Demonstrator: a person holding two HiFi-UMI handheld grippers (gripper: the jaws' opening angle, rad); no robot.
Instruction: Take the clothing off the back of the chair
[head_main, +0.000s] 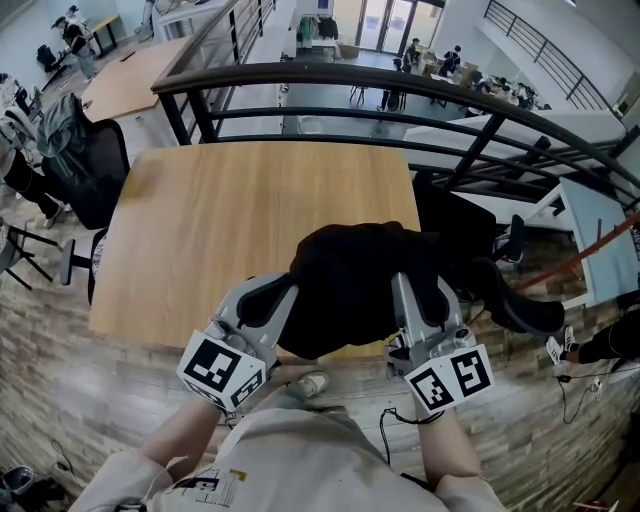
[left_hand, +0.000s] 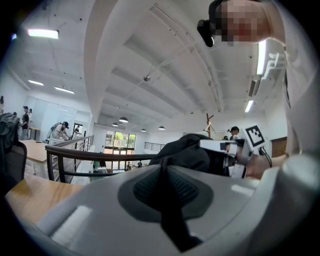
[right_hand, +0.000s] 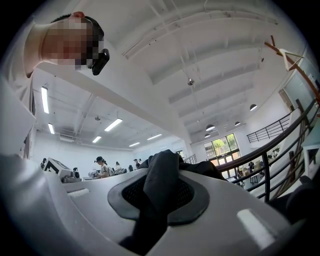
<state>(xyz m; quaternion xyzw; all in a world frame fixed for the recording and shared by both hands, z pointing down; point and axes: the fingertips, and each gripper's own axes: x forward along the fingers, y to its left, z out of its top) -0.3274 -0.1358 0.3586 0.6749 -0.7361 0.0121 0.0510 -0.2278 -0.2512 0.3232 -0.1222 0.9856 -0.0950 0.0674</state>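
Observation:
A bunched black garment (head_main: 355, 285) hangs between my two grippers over the near edge of the wooden table (head_main: 240, 220). My left gripper (head_main: 283, 297) grips its left side, and in the left gripper view the jaws are shut on a thin fold of the black cloth (left_hand: 164, 197). My right gripper (head_main: 405, 295) grips the right side, with a thicker wad of the cloth (right_hand: 157, 187) pinched between its shut jaws. Both sets of fingertips are buried in the fabric. A black chair (head_main: 465, 245) stands just behind the garment at the table's right side.
A black metal railing (head_main: 400, 85) curves behind the table, with a lower floor beyond it. Another chair draped with grey clothing (head_main: 60, 130) stands at the far left. The person's shoe (head_main: 310, 383) shows on the brick-pattern floor below. People work at distant desks.

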